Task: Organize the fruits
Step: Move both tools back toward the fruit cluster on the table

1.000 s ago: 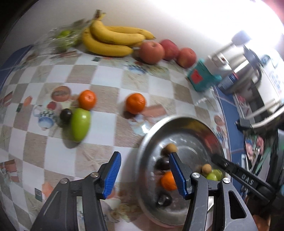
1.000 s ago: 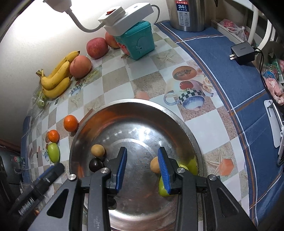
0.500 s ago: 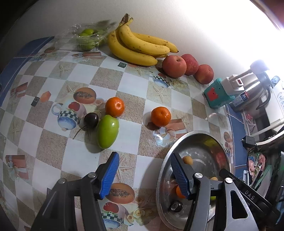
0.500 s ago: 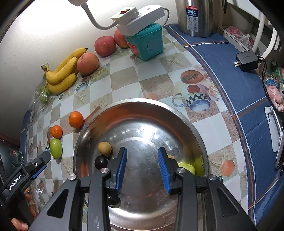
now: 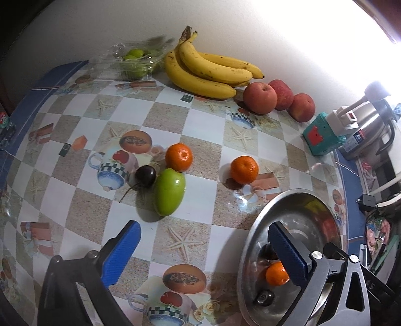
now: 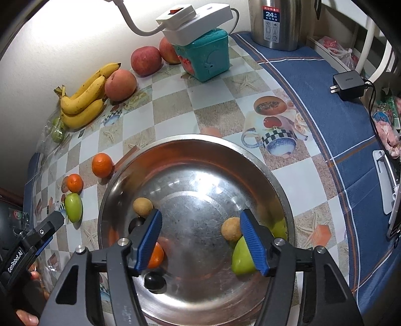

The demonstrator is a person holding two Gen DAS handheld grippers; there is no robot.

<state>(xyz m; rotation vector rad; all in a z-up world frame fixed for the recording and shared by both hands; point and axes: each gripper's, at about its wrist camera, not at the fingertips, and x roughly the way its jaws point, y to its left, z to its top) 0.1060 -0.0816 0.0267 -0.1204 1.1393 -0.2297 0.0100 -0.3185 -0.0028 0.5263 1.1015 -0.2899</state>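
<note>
A steel bowl (image 6: 275, 185) holds an orange (image 6: 156, 255), two brown round fruits (image 6: 142, 206), dark plums (image 6: 154, 280) and green fruit (image 6: 242, 255). My right gripper (image 6: 200, 240) is open and empty above the bowl. My left gripper (image 5: 205, 250) is open and empty over the tablecloth, left of the bowl (image 5: 253, 233). Ahead of it lie a green mango (image 5: 169, 192), a dark plum (image 5: 145, 176) and two oranges (image 5: 179, 157) (image 5: 244, 169).
Bananas (image 5: 208, 72), three apples (image 5: 260, 98) and a clear box of green fruit (image 5: 132, 62) sit along the wall. A teal box (image 6: 205, 57) with a power strip, a steel kettle (image 6: 275, 22) and a charger (image 6: 348, 84) stand at the right.
My left gripper moved left and back from the bowl and now faces the loose fruit. My right gripper opened wider over the bowl.
</note>
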